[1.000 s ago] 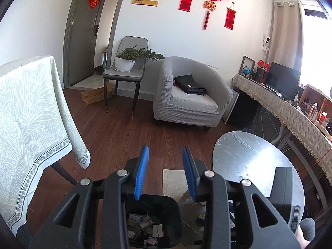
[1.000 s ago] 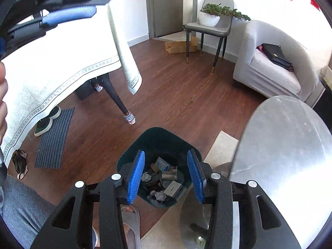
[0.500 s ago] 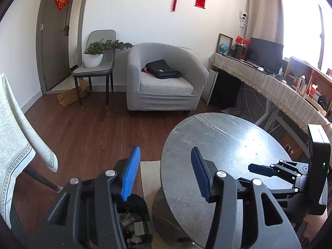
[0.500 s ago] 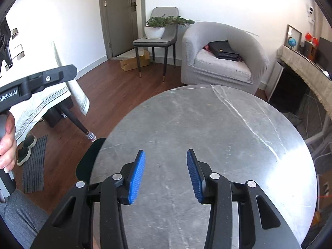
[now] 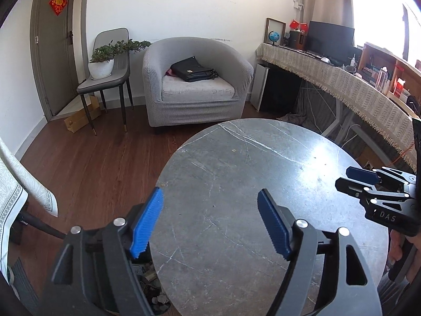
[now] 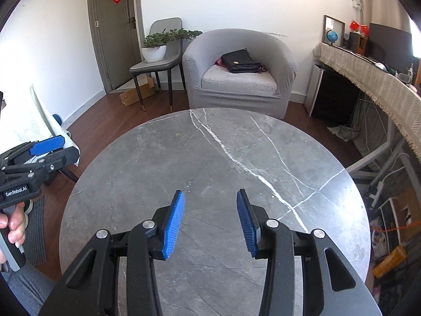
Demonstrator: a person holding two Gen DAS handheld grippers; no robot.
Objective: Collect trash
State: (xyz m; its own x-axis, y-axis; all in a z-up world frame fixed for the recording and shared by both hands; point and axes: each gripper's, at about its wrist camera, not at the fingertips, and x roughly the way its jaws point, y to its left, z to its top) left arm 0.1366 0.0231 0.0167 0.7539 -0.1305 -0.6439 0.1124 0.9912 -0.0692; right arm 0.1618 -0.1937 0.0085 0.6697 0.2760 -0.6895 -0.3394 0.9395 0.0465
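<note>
Left gripper (image 5: 210,220): your blue-padded jaws stand wide with nothing between them, and have just been opening; they hang over the near-left part of the round grey marble table (image 5: 263,173).
Right gripper (image 6: 210,220): you hold its blue pads narrowly apart, empty, above the near middle of the same tabletop.
Trash: the dark bin holding crumpled scraps (image 5: 155,289) sits on the floor just under the table's near-left edge, partly hidden behind your left gripper's body; only a sliver of it shows.
Table edge: the rim curves away from you on both sides; the top is bare stone with white veins.
Left side room: open brown wood floor (image 5: 100,163) lies between the table and the hanging corner of a pale patterned tablecloth (image 5: 15,184), whose dark leg stands near your left hand (image 6: 13,226).
Far side room: the grey tub armchair with a black bag (image 6: 239,79) stands just past the table's far rim, a narrow strip of floor between.
Right side room: a long fringed-cloth desk (image 6: 373,84) with cables and clutter under it stands near the table's right edge.
</note>
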